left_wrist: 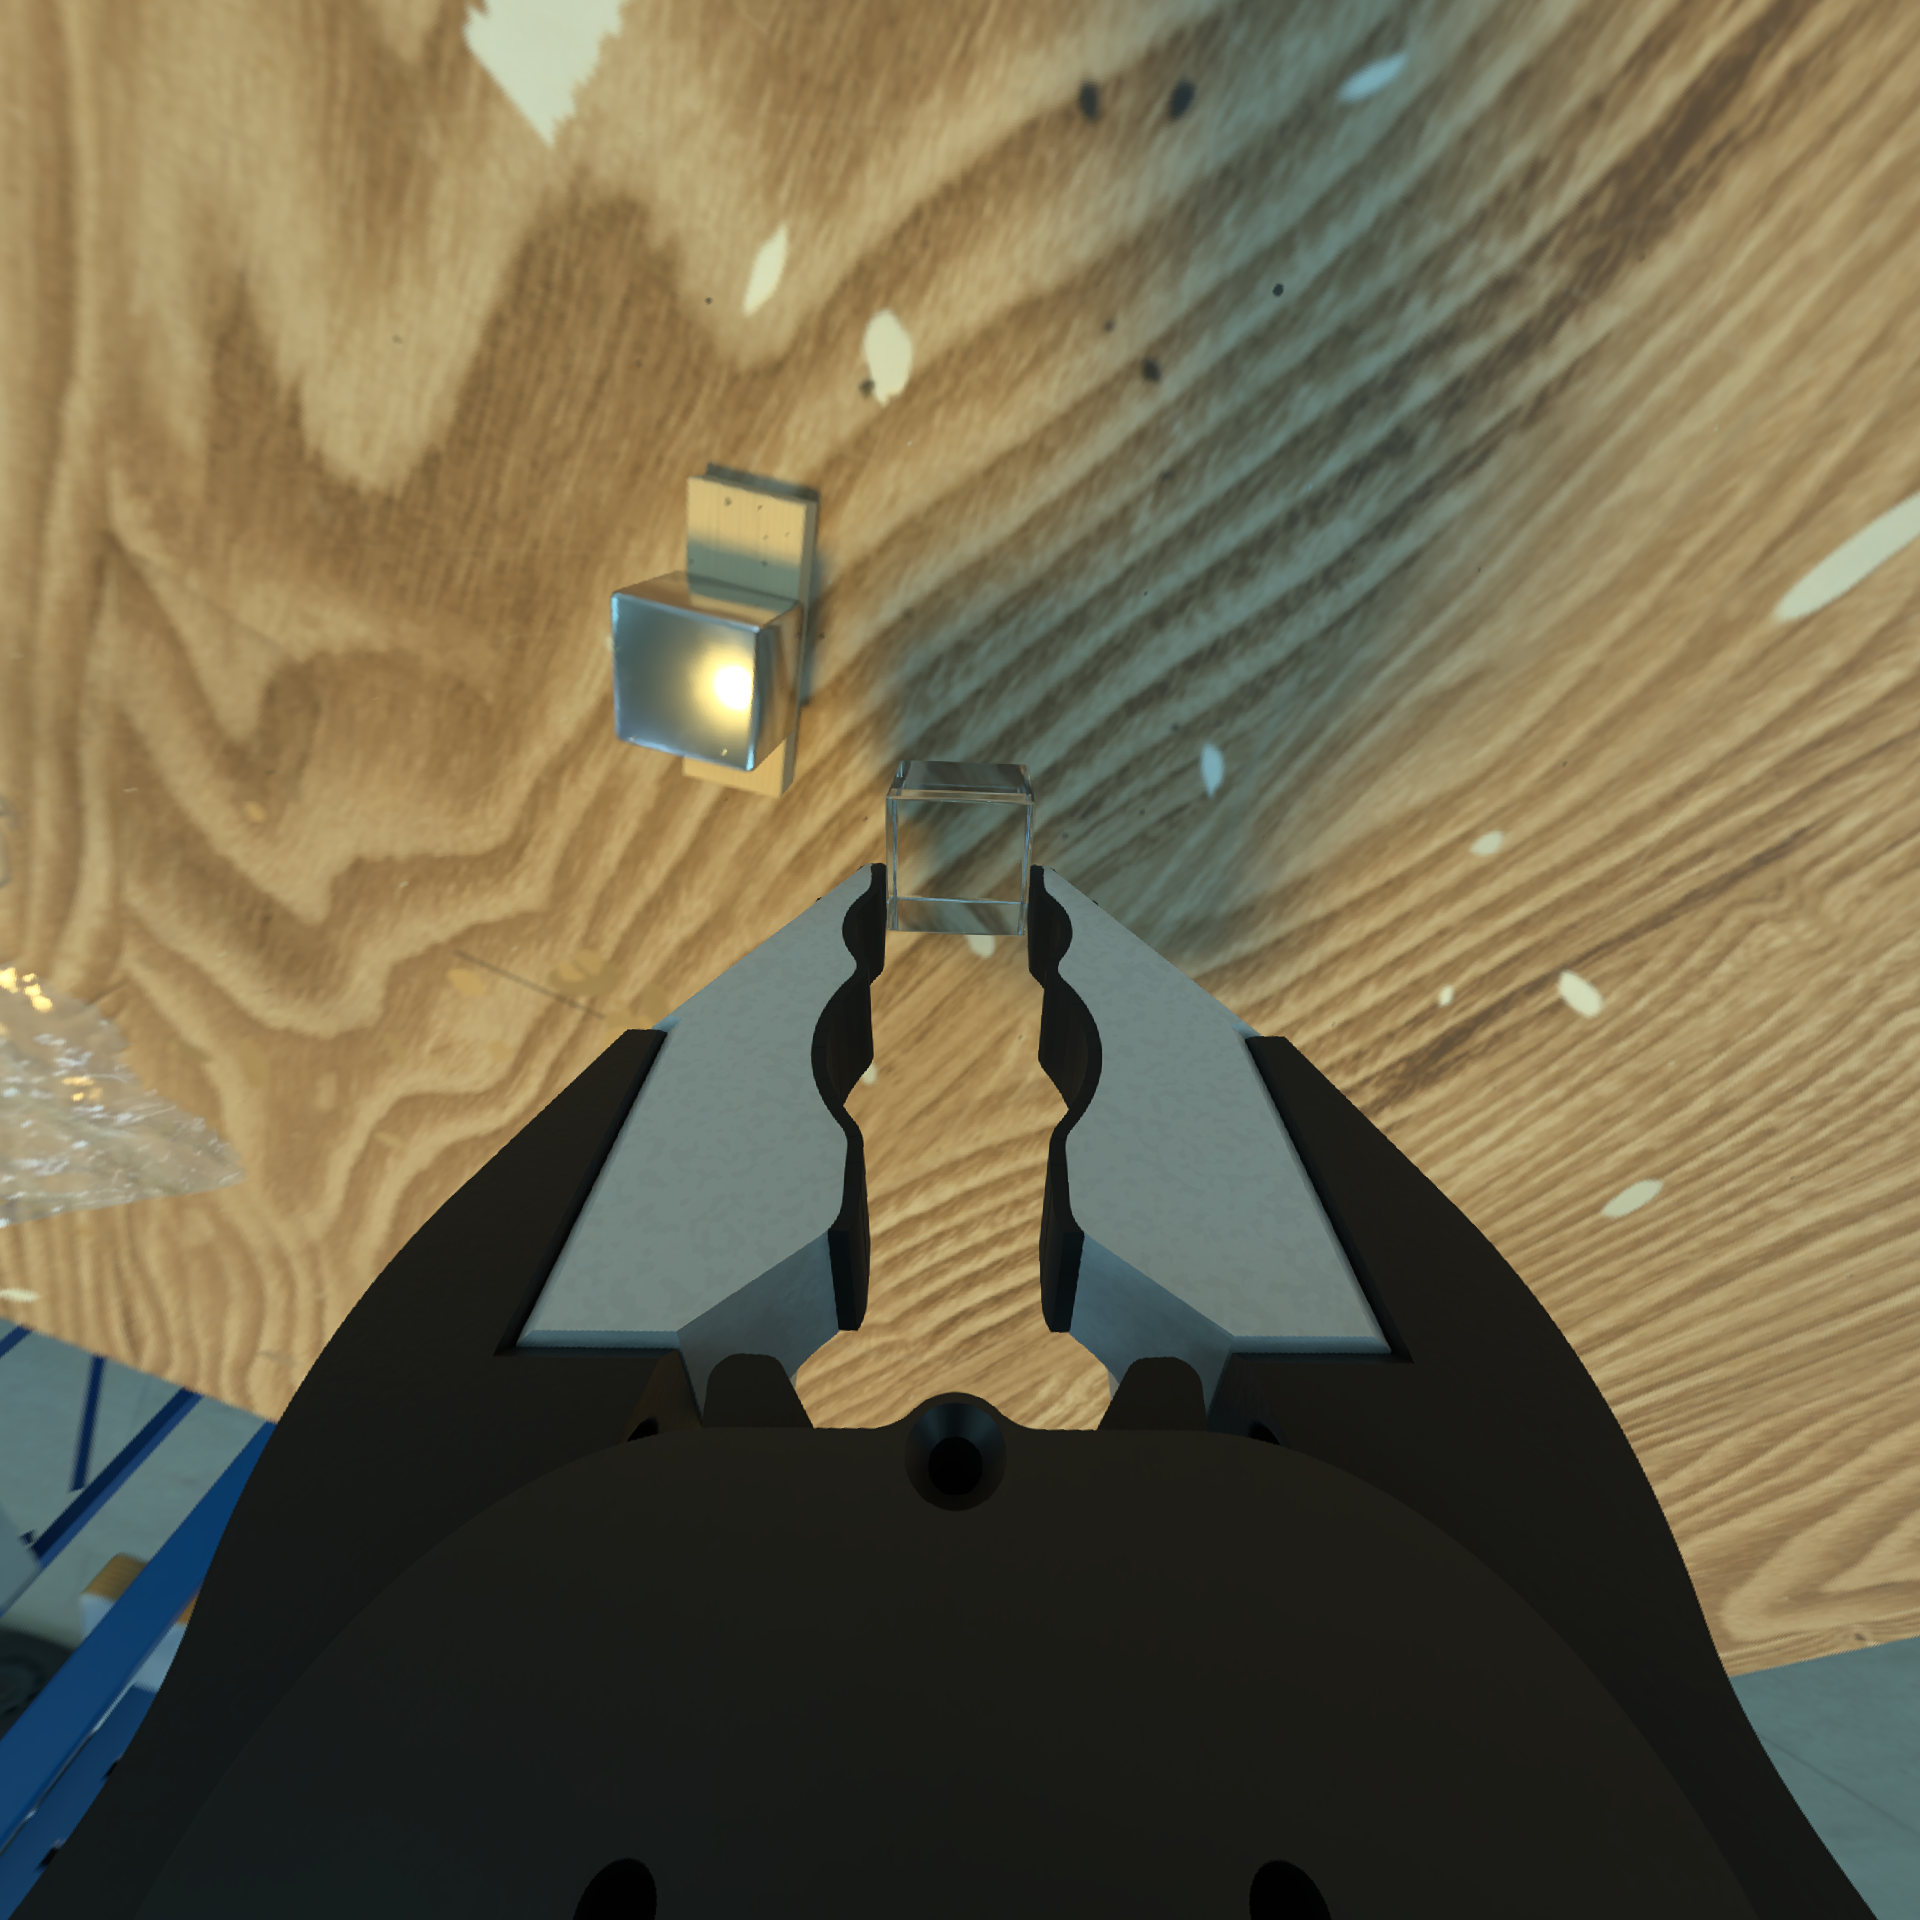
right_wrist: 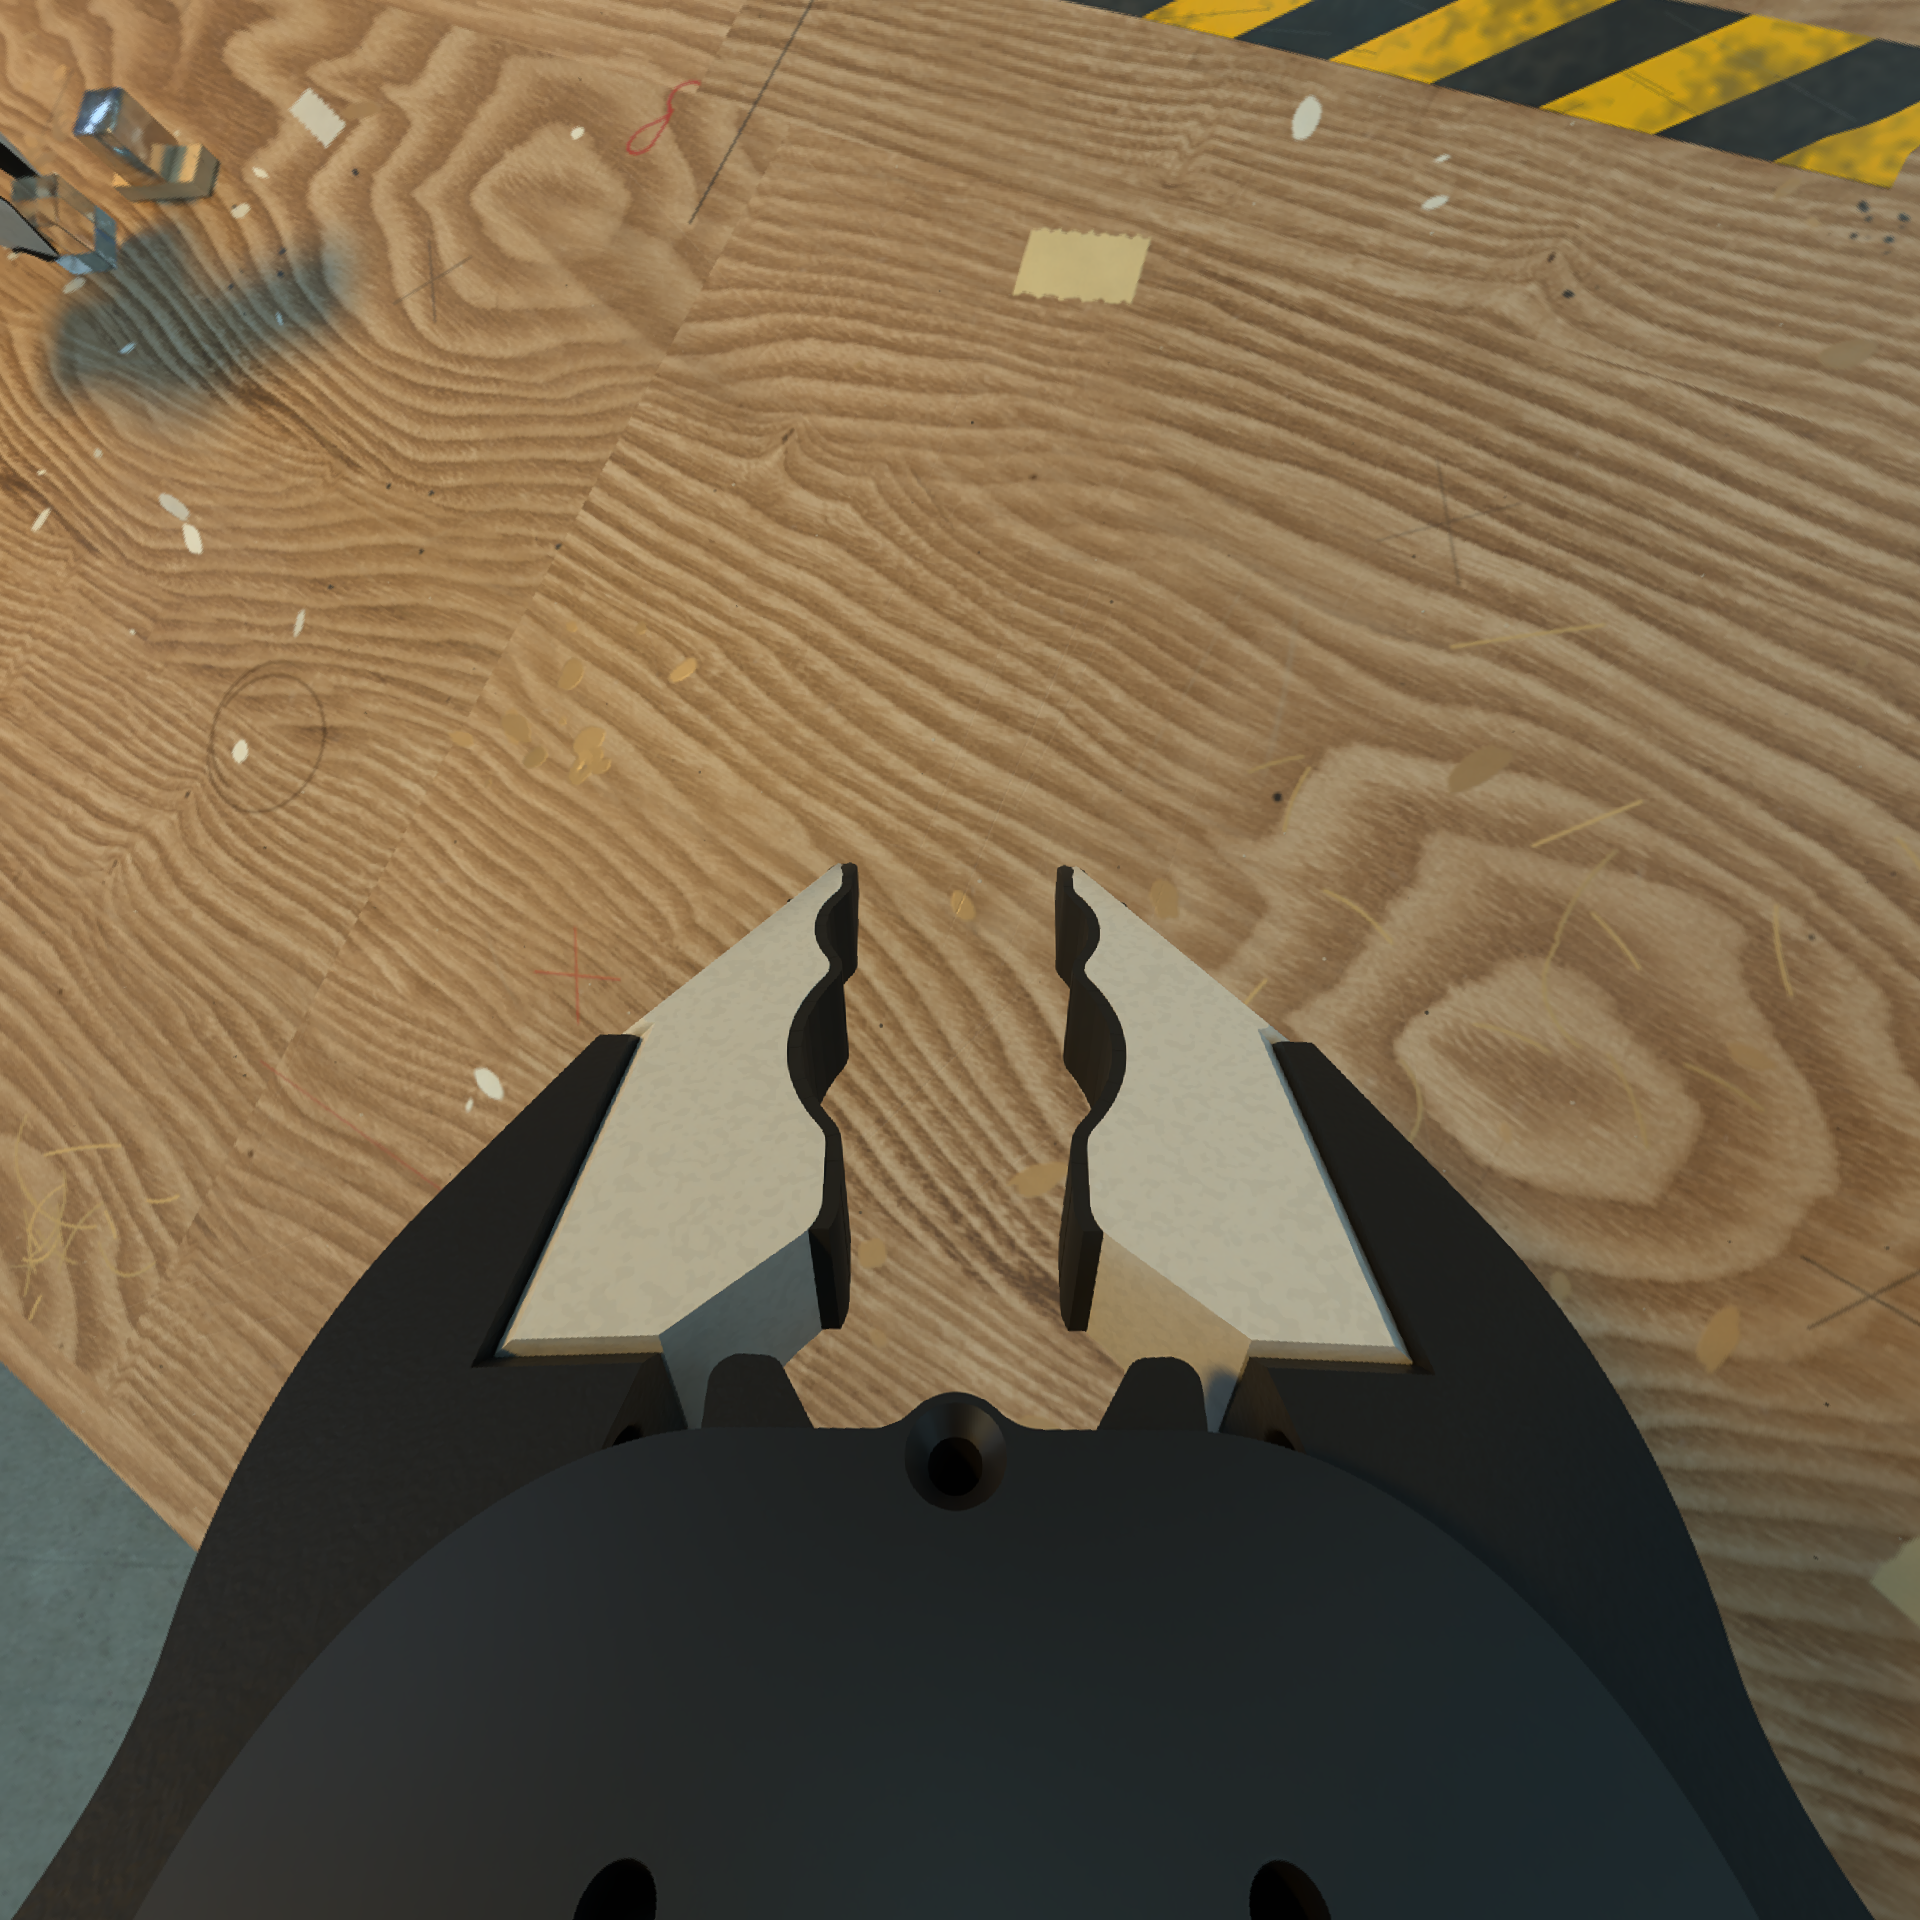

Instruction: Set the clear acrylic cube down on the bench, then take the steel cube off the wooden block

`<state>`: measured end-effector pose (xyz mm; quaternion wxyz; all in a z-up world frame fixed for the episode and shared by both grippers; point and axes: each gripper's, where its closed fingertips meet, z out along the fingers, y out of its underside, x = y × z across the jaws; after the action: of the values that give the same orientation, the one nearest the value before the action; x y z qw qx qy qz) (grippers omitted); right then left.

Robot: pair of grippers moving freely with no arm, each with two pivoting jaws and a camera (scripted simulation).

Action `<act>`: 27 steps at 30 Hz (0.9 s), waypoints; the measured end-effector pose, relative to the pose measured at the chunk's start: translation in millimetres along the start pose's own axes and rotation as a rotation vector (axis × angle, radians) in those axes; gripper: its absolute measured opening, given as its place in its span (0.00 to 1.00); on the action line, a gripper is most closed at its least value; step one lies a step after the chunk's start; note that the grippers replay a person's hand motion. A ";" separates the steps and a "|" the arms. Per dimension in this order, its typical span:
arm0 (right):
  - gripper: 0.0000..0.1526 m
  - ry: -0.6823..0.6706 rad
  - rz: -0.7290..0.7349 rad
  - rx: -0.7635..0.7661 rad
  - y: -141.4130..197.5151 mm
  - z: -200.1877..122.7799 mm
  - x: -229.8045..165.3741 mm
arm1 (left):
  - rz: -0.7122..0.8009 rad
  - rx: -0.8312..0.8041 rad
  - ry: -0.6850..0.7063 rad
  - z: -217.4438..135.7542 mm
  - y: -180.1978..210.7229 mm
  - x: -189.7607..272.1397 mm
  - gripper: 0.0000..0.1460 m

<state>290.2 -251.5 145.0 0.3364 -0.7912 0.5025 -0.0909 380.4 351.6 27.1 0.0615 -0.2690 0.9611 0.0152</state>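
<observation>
- Left wrist view: the clear acrylic cube (left_wrist: pixel 959 847) is pinched between the tips of the left claw (left_wrist: pixel 958 896).
- The cube is held above the wooden bench (left_wrist: pixel 1455 727). A dark shadow is seen on the wood just past the claw tips, so the cube is judged to be up in the air, not yet set down.
- The steel cube (left_wrist: pixel 694 677) is seen ahead of the claw and a little to its left. It is sat on the wooden block (left_wrist: pixel 750 540), near the block's closer end.
- A crinkly bit of clear plastic (left_wrist: pixel 94 1101) is seen far off to the claw's left.
- Right wrist view: the right claw (right_wrist: pixel 956 896) is spread apart and nothing is held in it. Only bare bench (right_wrist: pixel 1143 582) is seen between its fingers.
- The steel cube (right_wrist: pixel 109 112) and the held clear cube (right_wrist: pixel 57 223) are seen far ahead and far to the left of this claw, small and hard to make out.
- A yellow and black striped tape (right_wrist: pixel 1558 73) is seen far ahead to the right.
- Neither step is judged to be done. The clear cube must be put down first, and then the steel cube must be lifted off the block.
</observation>
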 end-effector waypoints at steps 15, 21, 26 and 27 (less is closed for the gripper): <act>0.25 0.008 -0.009 -0.002 -0.9 -1.5 -1.8 | 0.456 0.470 -0.095 -199.0 -152.3 126.2 0.18; 0.25 0.003 -0.027 0.001 -0.8 -3.9 -6.6 | 0.661 0.358 -0.032 -112.8 -213.3 219.7 0.18; 0.24 -0.007 -0.042 0.002 -2.3 -4.4 -10.3 | 0.695 0.264 -0.012 -63.5 -235.4 246.5 0.18; 0.24 -0.007 -0.045 0.003 -2.7 -4.6 -10.7 | 0.698 0.254 0.005 -58.2 -237.8 250.9 0.18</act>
<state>284.8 -243.6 152.2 0.3370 -0.8021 0.4835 -0.0963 284.6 15.5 54.1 0.0832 0.0847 0.9893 -0.0847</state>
